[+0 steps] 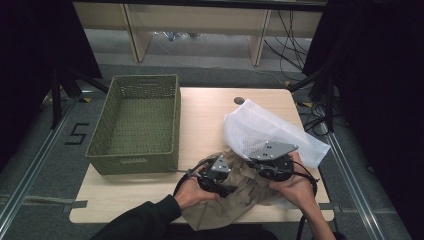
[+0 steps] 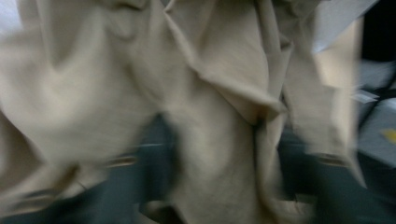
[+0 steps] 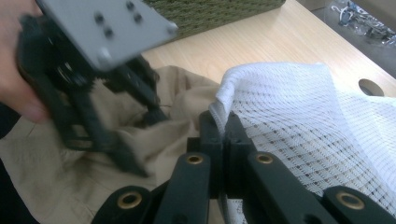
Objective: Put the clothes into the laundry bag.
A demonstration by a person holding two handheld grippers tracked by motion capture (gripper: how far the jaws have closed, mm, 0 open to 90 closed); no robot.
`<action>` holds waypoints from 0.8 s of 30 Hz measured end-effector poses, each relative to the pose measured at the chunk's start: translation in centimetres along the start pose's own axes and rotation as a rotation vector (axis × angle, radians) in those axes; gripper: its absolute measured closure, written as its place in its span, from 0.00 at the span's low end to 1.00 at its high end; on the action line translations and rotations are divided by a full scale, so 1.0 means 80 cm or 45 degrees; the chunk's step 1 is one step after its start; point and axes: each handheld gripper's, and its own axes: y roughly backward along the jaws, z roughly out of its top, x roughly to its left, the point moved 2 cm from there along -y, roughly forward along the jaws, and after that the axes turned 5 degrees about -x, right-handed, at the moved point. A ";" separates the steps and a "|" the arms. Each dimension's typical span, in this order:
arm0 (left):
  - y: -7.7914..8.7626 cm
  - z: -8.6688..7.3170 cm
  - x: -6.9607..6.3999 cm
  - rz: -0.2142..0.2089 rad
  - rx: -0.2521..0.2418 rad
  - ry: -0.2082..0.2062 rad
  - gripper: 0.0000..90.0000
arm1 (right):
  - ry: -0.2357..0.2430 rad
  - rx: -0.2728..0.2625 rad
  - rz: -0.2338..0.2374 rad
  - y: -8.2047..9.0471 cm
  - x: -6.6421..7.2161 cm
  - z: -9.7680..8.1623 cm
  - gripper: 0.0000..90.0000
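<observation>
Right gripper view shows our right hand-held gripper (image 3: 223, 123) clamped on the edge of the white mesh bag (image 3: 299, 121). We judge we are stuffing the beige garment (image 1: 235, 192), on the worktop (image 1: 200, 120), into it. The left hand-held gripper (image 1: 220, 186) must grasp cloth next; its grip we cannot tell. Its blurred view shows folds close.

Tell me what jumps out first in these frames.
The white mesh bag at the table's right, its edge pinched in the right gripper. Next, the crumpled beige garment at the near edge, with the left gripper working on it. An olive woven basket sits at the left.
</observation>
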 end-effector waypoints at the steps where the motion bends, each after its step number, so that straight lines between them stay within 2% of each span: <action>1: -0.002 0.004 0.002 0.006 0.016 -0.021 0.82 | -0.001 -0.003 0.001 -0.001 0.001 0.000 1.00; 2: -0.004 0.008 0.000 0.026 0.008 0.008 0.86 | -0.010 0.003 0.005 0.000 0.002 0.001 1.00; 3: -0.006 0.013 0.002 0.052 0.010 -0.021 0.90 | -0.008 0.003 0.006 0.000 0.003 0.001 1.00; 4: -0.006 0.013 0.002 0.052 0.010 -0.021 0.91 | 0.006 -0.003 0.006 0.000 0.002 0.002 1.00; 5: -0.010 0.020 0.000 0.093 -0.042 0.058 0.92 | -0.007 0.000 -0.002 0.001 0.002 0.002 1.00; 6: -0.015 0.024 -0.001 0.105 -0.104 0.120 0.93 | -0.002 -0.004 0.003 0.002 0.002 0.002 1.00; 7: -0.018 0.028 0.000 0.123 -0.138 0.149 0.93 | -0.001 -0.003 0.001 0.002 0.003 0.002 1.00; 8: -0.014 0.031 0.006 0.138 -0.084 0.040 0.93 | 0.005 -0.007 0.007 0.002 0.003 0.002 1.00; 11: -0.018 0.036 0.006 0.099 -0.110 0.087 0.92 | -0.007 -0.002 0.010 0.002 0.006 -0.001 1.00; 13: -0.016 0.031 0.005 0.077 -0.114 0.074 0.85 | -0.011 0.017 -0.009 -0.002 0.004 -0.007 1.00; 14: -0.015 0.028 0.003 0.050 -0.133 0.134 0.77 | -0.011 0.030 0.005 -0.004 0.004 -0.011 1.00; 15: -0.012 0.025 0.002 0.003 -0.134 0.156 0.67 | -0.027 0.041 0.000 -0.006 0.005 -0.015 1.00; 16: -0.001 0.023 0.003 -0.018 -0.138 0.163 0.58 | -0.019 0.046 0.005 -0.008 0.004 -0.019 1.00; 18: 0.018 0.024 0.014 -0.001 -0.187 0.150 0.50 | -0.021 0.058 -0.011 -0.007 0.001 -0.022 1.00; 19: 0.029 0.027 0.023 0.030 -0.194 0.140 0.48 | -0.027 0.055 -0.015 -0.005 0.000 -0.022 1.00; 20: 0.037 0.028 0.033 0.057 -0.209 0.169 0.46 | -0.039 0.061 -0.015 -0.003 0.000 -0.022 1.00; 21: 0.047 0.031 0.048 0.086 -0.212 0.196 0.44 | -0.021 0.051 -0.022 -0.001 -0.002 -0.021 1.00; 22: 0.050 0.032 0.055 0.110 -0.220 0.223 0.44 | -0.021 0.047 -0.024 -0.001 -0.003 -0.020 1.00; 23: 0.052 0.032 0.064 0.140 -0.213 0.229 0.44 | -0.026 0.051 -0.024 0.000 -0.003 -0.020 1.00; 24: 0.051 0.033 0.072 0.161 -0.190 0.213 0.42 | -0.026 0.052 -0.023 0.000 -0.003 -0.021 1.00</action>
